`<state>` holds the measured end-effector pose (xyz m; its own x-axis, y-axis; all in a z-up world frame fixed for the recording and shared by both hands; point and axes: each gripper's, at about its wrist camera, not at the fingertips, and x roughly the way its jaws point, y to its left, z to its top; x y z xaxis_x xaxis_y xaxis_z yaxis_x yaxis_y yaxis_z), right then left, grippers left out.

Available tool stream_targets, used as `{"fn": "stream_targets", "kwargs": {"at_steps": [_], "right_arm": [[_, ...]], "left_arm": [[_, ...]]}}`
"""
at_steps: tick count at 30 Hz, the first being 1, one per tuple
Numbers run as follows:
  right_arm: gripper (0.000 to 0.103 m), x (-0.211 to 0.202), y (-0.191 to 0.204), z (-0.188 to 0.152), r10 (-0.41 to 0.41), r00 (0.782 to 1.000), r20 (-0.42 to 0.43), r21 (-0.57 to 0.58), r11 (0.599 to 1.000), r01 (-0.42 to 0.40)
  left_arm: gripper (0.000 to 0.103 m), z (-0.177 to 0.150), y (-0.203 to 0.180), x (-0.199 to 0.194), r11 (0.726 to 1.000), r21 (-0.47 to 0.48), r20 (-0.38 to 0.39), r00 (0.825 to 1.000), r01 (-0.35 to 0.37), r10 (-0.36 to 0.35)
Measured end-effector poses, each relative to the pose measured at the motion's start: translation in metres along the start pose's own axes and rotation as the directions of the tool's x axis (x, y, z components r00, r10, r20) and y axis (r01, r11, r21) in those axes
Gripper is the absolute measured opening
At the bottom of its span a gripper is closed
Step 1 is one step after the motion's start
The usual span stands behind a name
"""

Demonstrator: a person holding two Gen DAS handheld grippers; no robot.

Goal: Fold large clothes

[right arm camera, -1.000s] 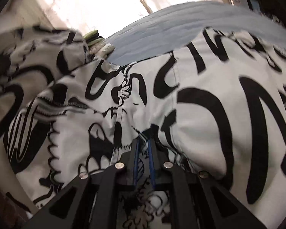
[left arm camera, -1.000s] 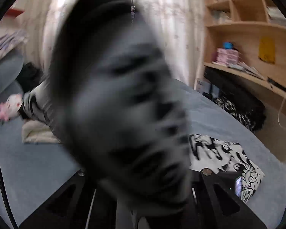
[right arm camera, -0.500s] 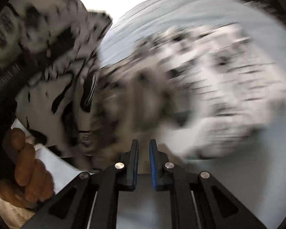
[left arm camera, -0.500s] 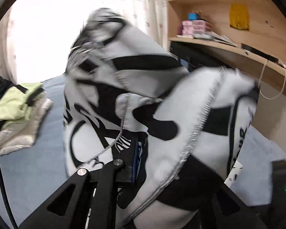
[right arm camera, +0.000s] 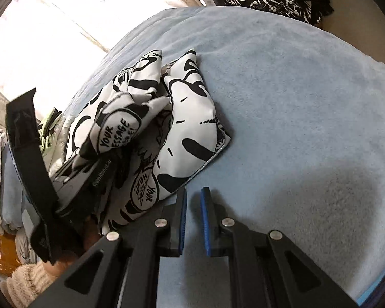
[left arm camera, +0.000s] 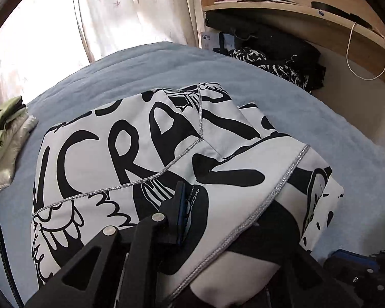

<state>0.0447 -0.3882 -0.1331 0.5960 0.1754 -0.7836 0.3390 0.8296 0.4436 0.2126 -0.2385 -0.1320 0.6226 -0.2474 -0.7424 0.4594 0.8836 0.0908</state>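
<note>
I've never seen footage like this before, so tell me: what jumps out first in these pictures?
The black-and-white cartoon-print garment grabs the eye, bunched in the middle of the blue bedspread. The left gripper is clamped on its cloth, while the right gripper hangs empty just beside it.

garment (left arm camera: 146, 154): smooth printed cloth, silvery stitched seams
bed cover (right arm camera: 295, 97): matt, fuzzy blue cloth
shelf (left arm camera: 308, 12): pale matt wood
right gripper (right arm camera: 192, 215): matt black plastic, blue pads
</note>
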Motion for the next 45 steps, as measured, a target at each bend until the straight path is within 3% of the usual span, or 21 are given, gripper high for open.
{"fn": "stream_targets", "kwargs": {"at_steps": [2,6,8,10,12,15,21,24,28,33,37,40,43,45], "right_arm": [[0.011,0.001,0.000,0.002,-0.002,1.000,0.000,0.005,1.000,0.002],[0.011,-0.006,0.003,0.004,0.000,1.000,0.022,0.010,1.000,-0.001],[0.011,-0.013,0.003,0.001,-0.002,0.999,0.038,0.006,1.000,0.002],[0.017,-0.018,0.005,0.003,0.002,0.999,0.047,0.008,1.000,-0.002],[0.028,-0.023,0.001,0.007,0.004,0.998,0.063,0.010,1.000,-0.005],[0.028,-0.035,0.005,0.008,0.011,0.996,0.091,0.003,1.000,-0.011],[0.028,-0.045,0.022,0.025,0.060,0.995,0.077,-0.033,0.998,-0.058],[0.028,-0.043,0.031,0.042,0.119,0.991,0.055,-0.043,0.992,-0.116],[0.030,-0.019,0.041,0.074,0.140,0.990,0.004,-0.064,0.988,-0.140],[0.037,0.036,0.033,0.104,0.198,0.966,-0.169,0.020,0.980,-0.197],[0.037,0.077,0.024,0.113,0.263,0.927,-0.267,0.092,0.965,-0.247],[0.037,0.096,0.025,0.117,0.344,0.894,-0.287,0.134,0.939,-0.318],[0.039,0.110,0.034,0.119,0.335,0.898,-0.283,0.110,0.942,-0.317],[0.039,0.113,0.043,0.119,0.311,0.917,-0.251,0.060,0.950,-0.306]], "left_arm": [[0.012,0.003,0.013,-0.004,1.000,-0.008,-0.011,1.000,0.018,-0.018],[0.020,0.012,0.005,-0.020,0.999,-0.002,-0.030,0.999,0.044,-0.044],[0.035,0.013,0.007,-0.025,0.997,-0.012,-0.060,0.995,0.082,-0.083],[0.062,0.010,0.006,-0.030,0.992,-0.017,-0.091,0.988,0.122,-0.123],[0.070,0.007,0.002,-0.035,0.991,0.010,-0.099,0.986,0.133,-0.131],[0.070,0.001,0.003,-0.046,0.988,0.024,-0.100,0.984,0.150,-0.147],[0.071,-0.005,0.046,-0.088,0.954,-0.138,-0.077,0.957,0.267,-0.279],[0.071,-0.004,0.083,-0.104,0.946,-0.222,-0.052,0.966,0.235,-0.252],[0.071,-0.008,0.128,-0.096,0.949,-0.297,-0.089,0.986,0.106,-0.138],[0.071,-0.025,0.177,-0.063,0.914,-0.402,-0.167,0.978,0.048,-0.125],[0.073,-0.036,0.195,-0.045,0.857,-0.486,-0.130,0.955,0.174,-0.268],[0.087,-0.045,0.205,-0.025,0.823,-0.527,-0.123,0.939,0.212,-0.321],[0.088,-0.054,0.212,-0.007,0.772,-0.584,-0.104,0.920,0.251,-0.378],[0.088,-0.056,0.214,-0.002,0.763,-0.593,-0.096,0.917,0.259,-0.386]]}}
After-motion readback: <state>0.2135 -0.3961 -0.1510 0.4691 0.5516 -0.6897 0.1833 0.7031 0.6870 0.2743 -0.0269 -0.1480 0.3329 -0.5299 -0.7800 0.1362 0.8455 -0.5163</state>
